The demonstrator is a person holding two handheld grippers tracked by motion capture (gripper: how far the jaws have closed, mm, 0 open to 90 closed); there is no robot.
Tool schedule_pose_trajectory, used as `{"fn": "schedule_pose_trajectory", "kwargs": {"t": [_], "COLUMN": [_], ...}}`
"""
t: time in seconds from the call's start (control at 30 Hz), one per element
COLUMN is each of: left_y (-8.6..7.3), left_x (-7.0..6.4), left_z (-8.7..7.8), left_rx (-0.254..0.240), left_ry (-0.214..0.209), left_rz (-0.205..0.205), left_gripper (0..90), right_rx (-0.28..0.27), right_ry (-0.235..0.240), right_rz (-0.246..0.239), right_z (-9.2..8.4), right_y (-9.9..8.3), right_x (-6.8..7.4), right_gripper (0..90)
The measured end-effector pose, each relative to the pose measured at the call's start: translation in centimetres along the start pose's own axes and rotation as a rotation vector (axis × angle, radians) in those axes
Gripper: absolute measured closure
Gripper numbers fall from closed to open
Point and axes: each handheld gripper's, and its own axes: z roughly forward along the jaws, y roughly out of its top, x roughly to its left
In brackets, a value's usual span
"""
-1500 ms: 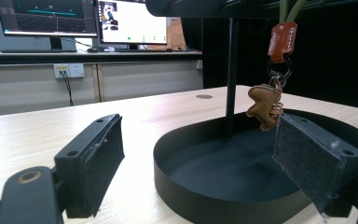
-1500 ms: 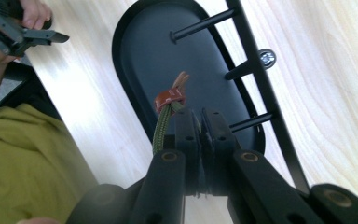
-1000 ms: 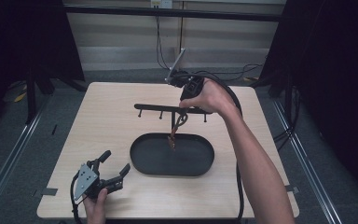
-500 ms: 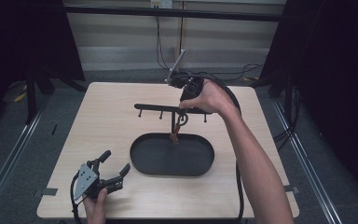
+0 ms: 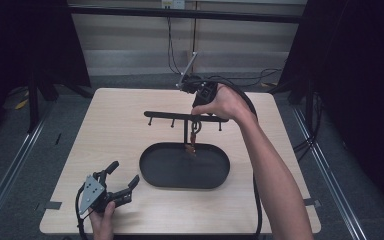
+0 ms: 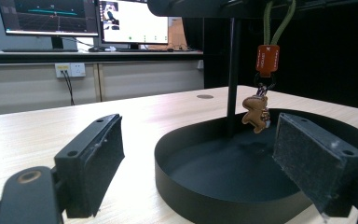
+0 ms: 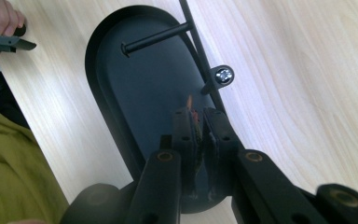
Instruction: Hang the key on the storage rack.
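Pale wood table (image 5: pixel 110 125) under dim room light carried a black stand, and over its crossbar (image 5: pixel 172 116) the right gripper (image 7: pixel 196 122) pointed down with jaws clamped on the green cord of a keychain (image 5: pixel 193 141). Just below, its charm (image 6: pixel 256 113) dangled above the oval tray (image 5: pixel 152 172). Easing the loop squarely onto a peg before letting go seemed wise, while the left gripper (image 5: pixel 122 184), jaws apart, rested well off near the table's edge.

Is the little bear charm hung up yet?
Nearly. The bear charm dangles over the black tray, beside the rack's post. The right tongs are shut on its cord at the crossbar. Letting go is left. The left tongs wait open.
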Motion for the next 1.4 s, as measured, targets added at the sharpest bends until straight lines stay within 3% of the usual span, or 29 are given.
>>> {"fn": "schedule_pose_trajectory", "kwargs": {"t": [0.23,0.43,0.53,0.7,1.03,1.4], "left_y": [0.0,0.0,0.0,0.0,0.0,0.0], "left_x": [0.0,0.0,0.0,0.0,0.0,0.0], "left_z": [0.0,0.0,0.0,0.0,0.0,0.0], "left_rx": [0.001,0.004,0.001,0.003,0.004,0.004], "left_ry": [-0.003,-0.005,-0.005,-0.006,-0.009,-0.008], "left_rz": [-0.003,0.004,-0.003,0.003,0.000,0.000], "left_gripper": [15.8,15.8,15.8,15.8,15.8,15.8], "right_rx": [-0.017,-0.033,-0.042,-0.061,-0.159,-0.243], "right_ry": [0.000,0.019,0.043,0.036,0.041,0.037], "right_rz": [0.005,0.024,0.033,0.077,0.113,0.105], "right_z": [-0.1,-0.4,-0.5,-0.7,-0.8,-0.9], "right_y": [-0.4,-0.9,-1.4,-2.4,-5.0,-8.0], "right_x": [-0.1,0.2,0.2,0.2,1.3,3.2], "right_gripper": [82.9,76.3,70.2,57.3,49.8,45.9]}}
